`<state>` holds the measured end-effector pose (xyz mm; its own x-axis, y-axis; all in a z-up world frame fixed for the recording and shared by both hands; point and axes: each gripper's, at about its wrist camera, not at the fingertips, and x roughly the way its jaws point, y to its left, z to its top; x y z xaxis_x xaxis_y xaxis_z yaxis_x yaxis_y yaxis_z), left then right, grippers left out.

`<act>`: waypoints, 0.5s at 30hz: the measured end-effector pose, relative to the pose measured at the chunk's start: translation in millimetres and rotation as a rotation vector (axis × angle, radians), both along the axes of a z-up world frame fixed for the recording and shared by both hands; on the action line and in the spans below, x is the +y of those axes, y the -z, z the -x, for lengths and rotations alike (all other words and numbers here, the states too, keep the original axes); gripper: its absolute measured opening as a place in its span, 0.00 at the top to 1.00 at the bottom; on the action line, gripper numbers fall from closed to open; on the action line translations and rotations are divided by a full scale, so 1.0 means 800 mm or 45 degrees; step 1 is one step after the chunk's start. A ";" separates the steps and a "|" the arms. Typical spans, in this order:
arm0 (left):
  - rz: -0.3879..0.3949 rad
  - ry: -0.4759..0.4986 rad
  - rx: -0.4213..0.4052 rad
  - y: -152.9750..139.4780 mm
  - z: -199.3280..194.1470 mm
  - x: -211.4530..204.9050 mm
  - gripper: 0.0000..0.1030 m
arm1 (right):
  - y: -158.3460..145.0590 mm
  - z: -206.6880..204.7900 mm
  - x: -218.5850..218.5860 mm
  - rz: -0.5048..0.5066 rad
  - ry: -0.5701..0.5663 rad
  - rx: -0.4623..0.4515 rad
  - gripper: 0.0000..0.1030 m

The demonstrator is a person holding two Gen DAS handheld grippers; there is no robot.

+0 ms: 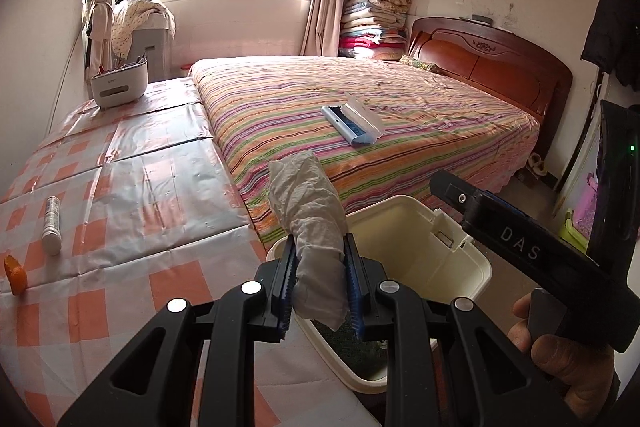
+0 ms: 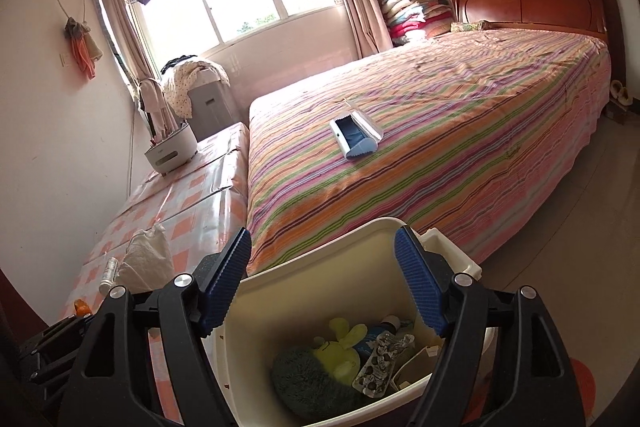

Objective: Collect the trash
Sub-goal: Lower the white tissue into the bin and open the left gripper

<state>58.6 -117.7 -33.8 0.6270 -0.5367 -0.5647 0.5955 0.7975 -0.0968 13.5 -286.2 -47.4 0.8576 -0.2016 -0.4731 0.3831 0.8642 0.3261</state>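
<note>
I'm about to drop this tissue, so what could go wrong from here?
1. The crumpled white tissue in the left gripper hangs over the cream plastic bin's near rim; released now, it may land on the checked tablecloth.
2. The open right gripper hovers over the bin and could get in the way.

The left black hand-held gripper [image 1: 320, 279], blue-padded, points downward with its jaws clamped narrowly. The right black hand-held gripper [image 2: 324, 283] tilts downward, jaws spread wide and empty, gripped by a bare hand [image 1: 560, 355].
</note>
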 end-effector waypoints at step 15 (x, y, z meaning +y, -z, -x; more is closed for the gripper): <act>-0.045 0.086 0.094 0.017 -0.010 -0.043 0.79 | -0.006 0.017 -0.020 -0.017 0.128 -0.080 0.28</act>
<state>66.5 -152.3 -47.8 0.5460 -0.5552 -0.6275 0.6404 0.7594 -0.1147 -0.1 -302.3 -42.5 0.8614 -0.2823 -0.4222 0.4462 0.8177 0.3636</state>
